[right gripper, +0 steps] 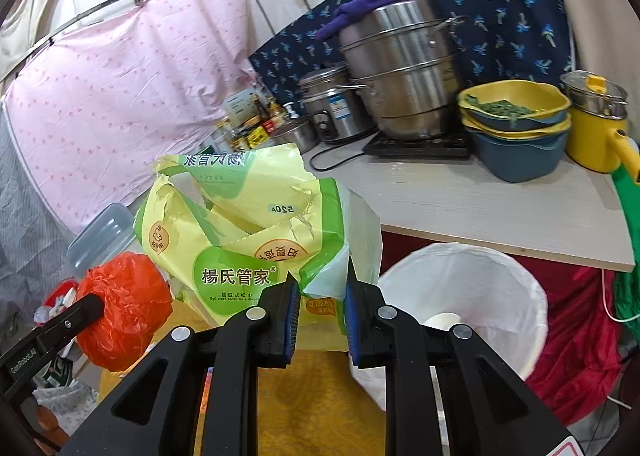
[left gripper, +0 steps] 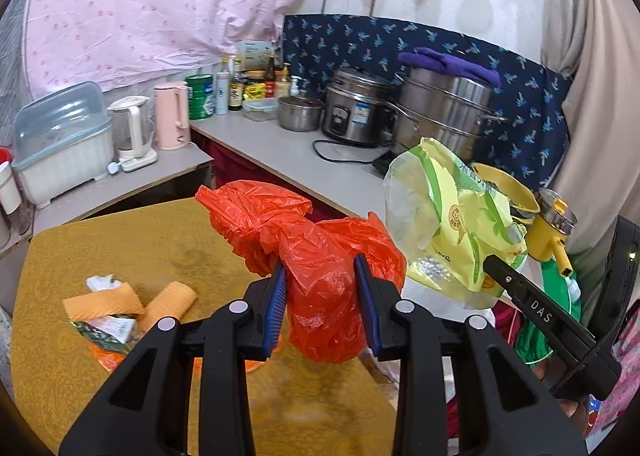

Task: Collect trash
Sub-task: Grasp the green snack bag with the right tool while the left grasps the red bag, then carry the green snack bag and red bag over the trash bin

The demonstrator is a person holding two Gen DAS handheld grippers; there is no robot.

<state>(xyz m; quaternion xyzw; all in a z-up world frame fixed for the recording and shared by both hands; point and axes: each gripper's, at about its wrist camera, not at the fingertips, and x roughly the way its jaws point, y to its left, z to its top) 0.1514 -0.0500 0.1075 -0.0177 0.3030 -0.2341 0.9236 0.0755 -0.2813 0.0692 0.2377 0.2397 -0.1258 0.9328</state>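
A crumpled red plastic bag point(left gripper: 320, 256) hangs above the yellow table point(left gripper: 120, 240), and my left gripper point(left gripper: 322, 272) is shut on it. The right wrist view shows the same red plastic bag point(right gripper: 124, 308) at the left, pinched by the other gripper's finger. An empty yellow-green tissue wrapper point(right gripper: 248, 224) is bunched between the blue pads of my right gripper point(right gripper: 322, 288), which is shut on it. In the left wrist view that tissue wrapper point(left gripper: 460, 216) is at the right, held by a black finger. A bin lined with a white bag point(right gripper: 472, 288) stands below and right of the wrapper.
Orange corrugated scraps point(left gripper: 132, 300), a crumpled tissue and a foil wrapper lie on the table at the left. The counter point(right gripper: 480, 208) carries a steel steamer point(right gripper: 404, 68), a rice cooker, stacked bowls point(right gripper: 516, 128), a yellow pot, kettles and bottles. A red cloth hangs under the counter.
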